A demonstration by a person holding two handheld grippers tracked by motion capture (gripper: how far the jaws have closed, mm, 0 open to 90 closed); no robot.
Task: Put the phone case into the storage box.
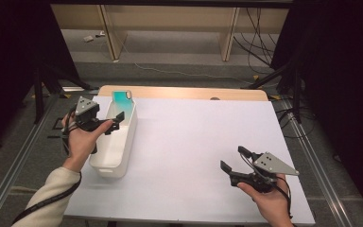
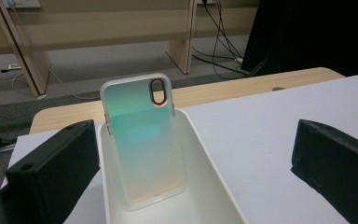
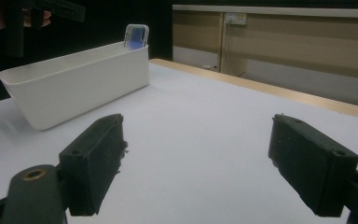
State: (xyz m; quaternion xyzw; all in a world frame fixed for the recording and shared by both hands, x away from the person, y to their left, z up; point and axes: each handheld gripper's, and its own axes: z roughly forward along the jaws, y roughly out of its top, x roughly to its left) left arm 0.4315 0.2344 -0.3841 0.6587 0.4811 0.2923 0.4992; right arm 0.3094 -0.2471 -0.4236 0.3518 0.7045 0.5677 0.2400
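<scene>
counter [image 1: 194, 142]: white top with a wood edge at the far side, mostly bare; the bin sits at its left edge.
bin [image 1: 123, 146]: long white plastic tub, lengthwise front to back, upright; nothing but the phone case seen inside.
phone case [image 2: 140, 140]: clear, with a teal-to-peach tint and a camera cutout at the top; stands on end at the far end of the bin, leans back against the end wall, upper part pokes above the rim.
left gripper [image 1: 115, 118]: held over the bin's left rim near the far end, aimed at the case; fingers [image 2: 56, 172] spread wide, holding nothing, not touching the case.
right gripper [image 1: 234, 158]: low over the bare counter at front right, well apart from the bin; fingers [image 3: 93, 163] spread, empty.
step: looks like the approach to the case in the bin, no grasp made.
next move: likely push the left gripper forward and down so the fingers straddle the case's side edges, then close; needs a clean line past the bin walls.
risk: the case is thin and leaning, so a nudge could tip it flat.
</scene>
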